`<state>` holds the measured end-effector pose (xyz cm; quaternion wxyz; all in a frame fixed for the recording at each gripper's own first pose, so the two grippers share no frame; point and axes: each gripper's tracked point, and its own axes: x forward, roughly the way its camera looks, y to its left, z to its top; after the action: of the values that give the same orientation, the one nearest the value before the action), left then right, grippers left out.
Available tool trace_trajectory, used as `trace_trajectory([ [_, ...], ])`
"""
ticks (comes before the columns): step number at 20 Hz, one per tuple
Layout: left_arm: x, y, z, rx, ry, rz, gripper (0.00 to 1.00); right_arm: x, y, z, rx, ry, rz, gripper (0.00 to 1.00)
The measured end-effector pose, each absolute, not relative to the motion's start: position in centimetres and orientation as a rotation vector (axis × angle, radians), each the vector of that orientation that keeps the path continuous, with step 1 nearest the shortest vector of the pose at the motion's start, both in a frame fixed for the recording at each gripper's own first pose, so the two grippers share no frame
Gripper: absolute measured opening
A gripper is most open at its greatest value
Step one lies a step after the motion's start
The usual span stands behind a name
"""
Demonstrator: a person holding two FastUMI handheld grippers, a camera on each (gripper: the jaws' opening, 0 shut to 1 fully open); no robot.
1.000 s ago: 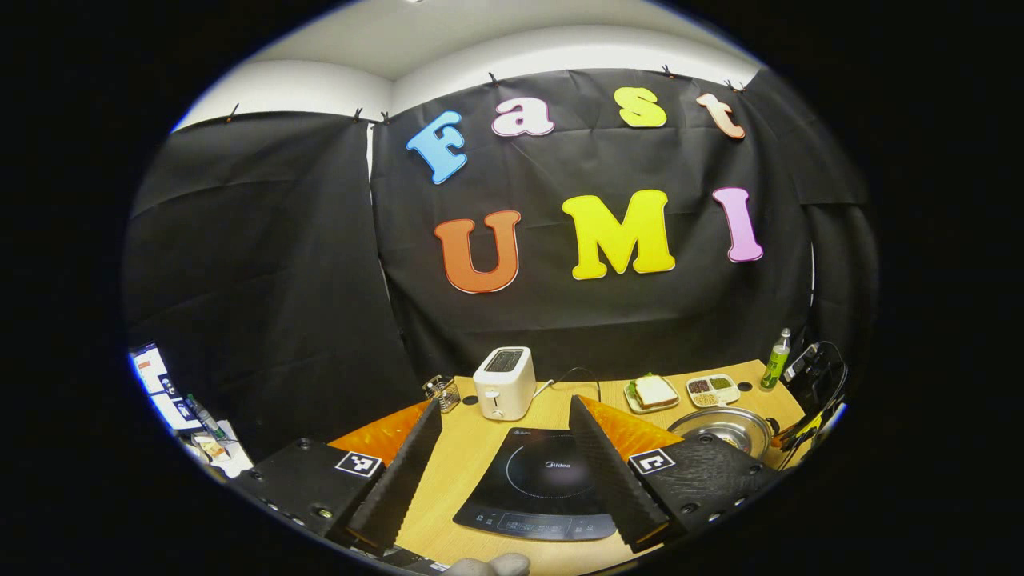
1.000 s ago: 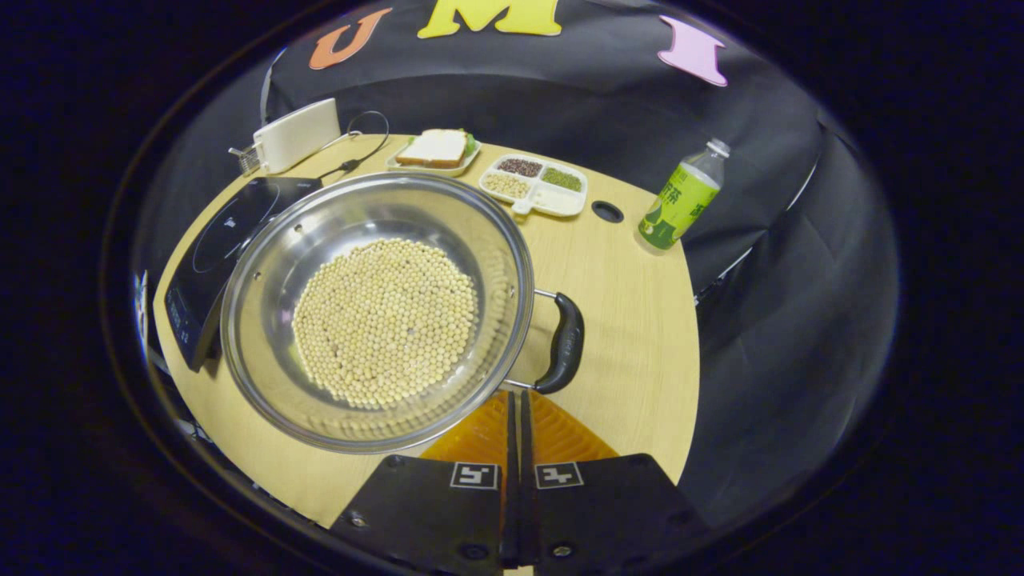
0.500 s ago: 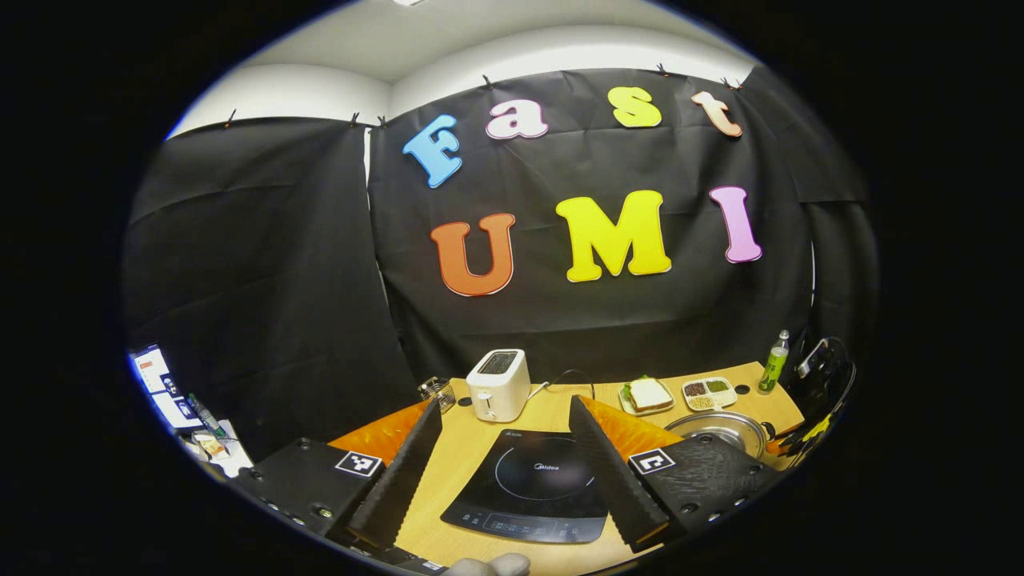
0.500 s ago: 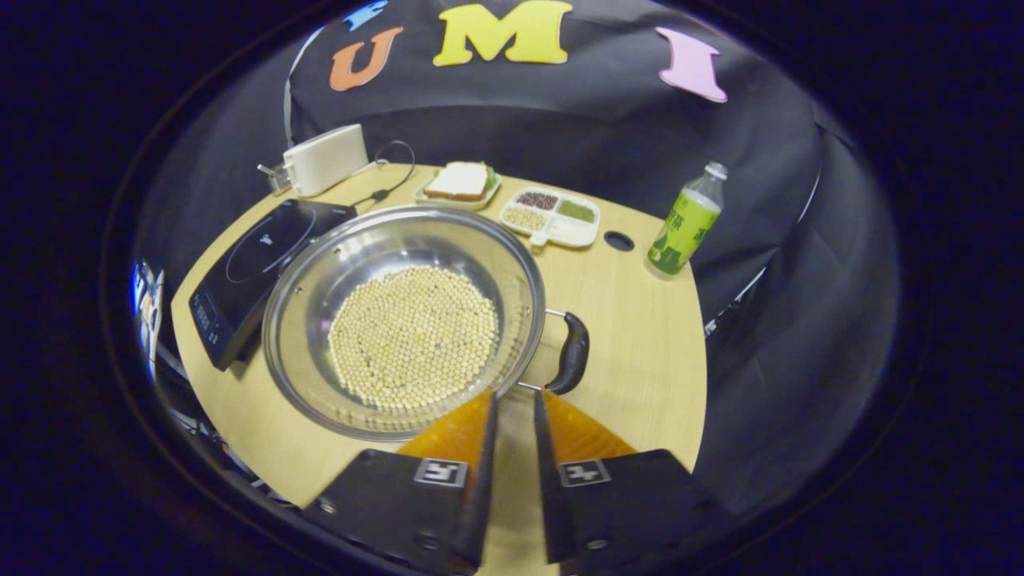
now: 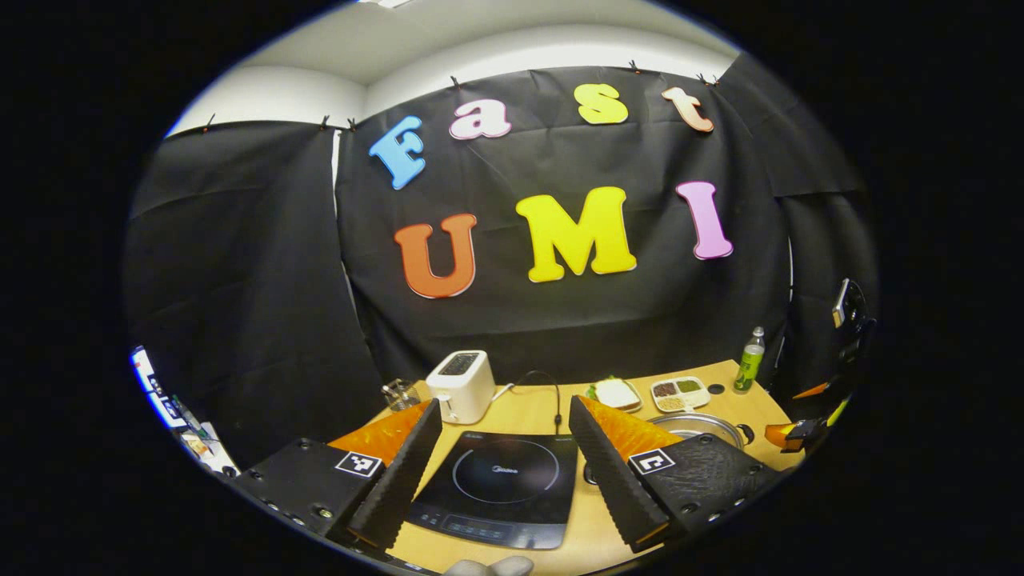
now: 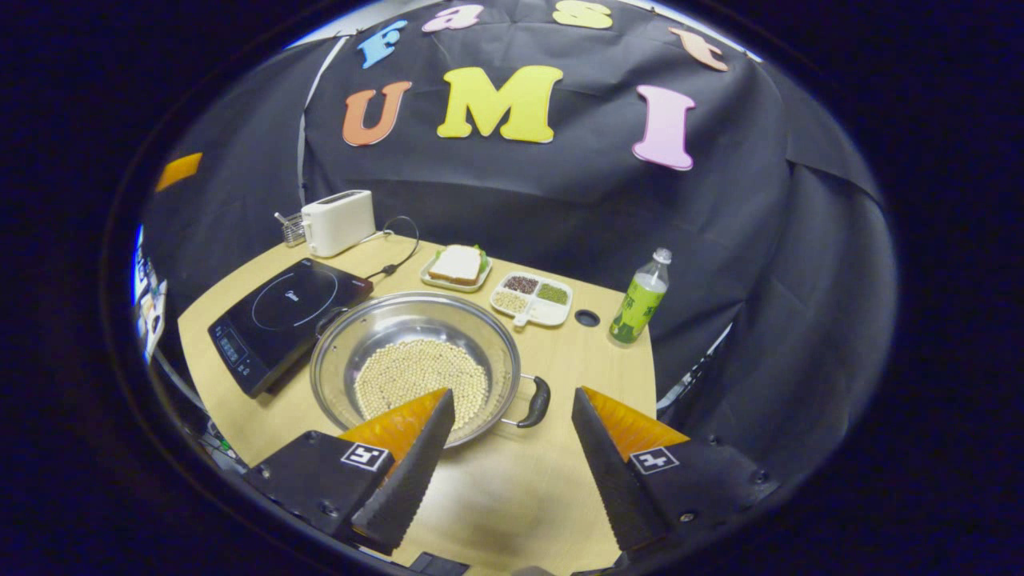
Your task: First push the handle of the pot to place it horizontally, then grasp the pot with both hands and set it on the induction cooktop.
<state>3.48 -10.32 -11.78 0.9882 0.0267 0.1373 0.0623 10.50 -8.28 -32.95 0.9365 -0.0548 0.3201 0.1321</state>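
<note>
Pot (image 6: 416,364) on wooden table (image 6: 512,496)

The pot (image 6: 416,352) is polished, mirror-bright metal with a glossy dark plastic handle (image 6: 538,402). The induction cooktop (image 6: 290,318) has a smooth, glassy black top. The worktop (image 6: 512,488) is pale matt wood grain. The toaster (image 6: 338,222) is smooth white plastic.

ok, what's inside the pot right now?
The pot holds a layer of small pale round beans. The right gripper's finger covers its near rim and a few beans.
</note>
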Motion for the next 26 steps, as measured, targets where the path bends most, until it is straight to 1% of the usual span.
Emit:
trace_trajectory([
  [1,4.1,-11.0,-13.1,0.05,0.299,0.107,0.96,10.5,-8.6,-33.1,-0.09,0.674,0.256,0.95],
  [2,4.8,-11.8,-14.6,0.042,0.334,0.087,0.96,10.7,-9.0,-32.9,-0.072,0.68,0.243,0.99],
  [3,5.5,-12.6,-15.9,0.03,0.358,0.062,0.96,11.1,-9.3,-33.0,-0.064,0.684,0.223,0.99],
  [4,6.1,-13.5,-17.6,0.009,0.392,0.042,0.96,11.2,-9.6,-33.4,-0.065,0.692,0.209,0.96],
  [5,6.8,-14.3,-19.1,-0.015,0.428,0.017,0.97,11.5,-9.7,-33.6,-0.061,0.699,0.197,0.99],
  [6,7.4,-15.3,-20.8,-0.046,0.462,-0.011,0.97,12.0,-9.7,-34.1,-0.053,0.707,0.182,0.96],
  [9,9.2,-16.8,-25.6,-0.08,0.561,-0.049,0.97,13.0,-9.8,-35.6,-0.019,0.739,0.142,0.96],
  [14,11.7,-18.3,-31.4,-0.069,0.651,-0.094,0.97,14.7,-10.0,-38.9,0.004,0.796,0.088,0.96],
  [16,12.3,-19.0,-33.2,-0.07,0.675,-0.101,0.97,15.3,-9.6,-40.4,0.021,0.823,0.088,0.97],
  [17,12.6,-19.1,-34.0,-0.065,0.684,-0.1,0.97,15.6,-9.7,-41.1,0.018,0.831,0.078,0.99],
  [18,12.9,-19.3,-34.7,-0.063,0.691,-0.1,0.97,16.0,-9.7,-41.7,0.021,0.833,0.071,0.99],
  [19,13.1,-19.5,-35.4,-0.061,0.701,-0.101,0.97,16.3,-9.7,-42.2,0.023,0.839,0.065,0.96],
  [20,13.2,-19.7,-36.0,-0.057,0.709,-0.104,0.97,16.7,-9.8,-42.6,0.028,0.843,0.057,0.99],
  [21,13.1,-19.8,-36.5,-0.053,0.719,-0.107,0.97,16.9,-9.6,-43.0,0.035,0.846,0.057,0.96],
  [22,13.1,-19.9,-36.9,-0.05,0.724,-0.108,0.97,17.0,-9.5,-43.4,0.039,0.851,0.056,0.96],
  [23,13.1,-20.1,-37.3,-0.052,0.73,-0.109,0.97,17.2,-9.4,-43.6,0.044,0.85,0.058,0.99],
  [24,13.0,-20.4,-37.7,-0.059,0.738,-0.111,0.97,17.3,-9.3,-43.9,0.045,0.851,0.06,0.96],
  [26,13.1,-20.5,-38.4,-0.053,0.742,-0.11,0.97,17.4,-9.3,-44.3,0.041,0.852,0.062,0.96],
])
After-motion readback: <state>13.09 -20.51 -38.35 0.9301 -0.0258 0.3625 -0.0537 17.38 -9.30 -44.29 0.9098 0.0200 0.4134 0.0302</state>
